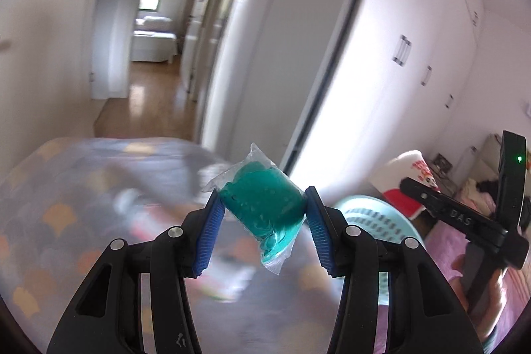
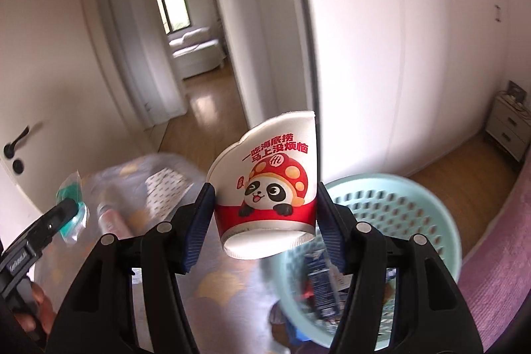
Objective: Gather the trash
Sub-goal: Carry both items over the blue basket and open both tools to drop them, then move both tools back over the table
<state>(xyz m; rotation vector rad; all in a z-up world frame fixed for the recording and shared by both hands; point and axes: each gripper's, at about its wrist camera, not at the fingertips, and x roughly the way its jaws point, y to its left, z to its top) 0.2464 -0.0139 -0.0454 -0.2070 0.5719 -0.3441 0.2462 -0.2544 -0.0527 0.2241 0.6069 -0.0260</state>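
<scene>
Two grippers: both raised, pointing toward the hallway.
Left gripper: fingers pinch a green object in a clear wrapper, held in the air above the bed.
Right gripper: fingers clamp a crushed panda paper cup, tilted, beside the basket rim.
Basket: pale green, perforated, trash inside, near the bed's edge.

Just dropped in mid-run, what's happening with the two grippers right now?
Both grippers are loaded with trash and held in the air. The left gripper is clamped on a green item sealed in a clear plastic wrapper. The right gripper is clamped on a dented paper cup with a panda print. The perforated light-blue basket, already holding some trash, sits just right of and below the cup. Neither item has been dropped in yet.
</scene>
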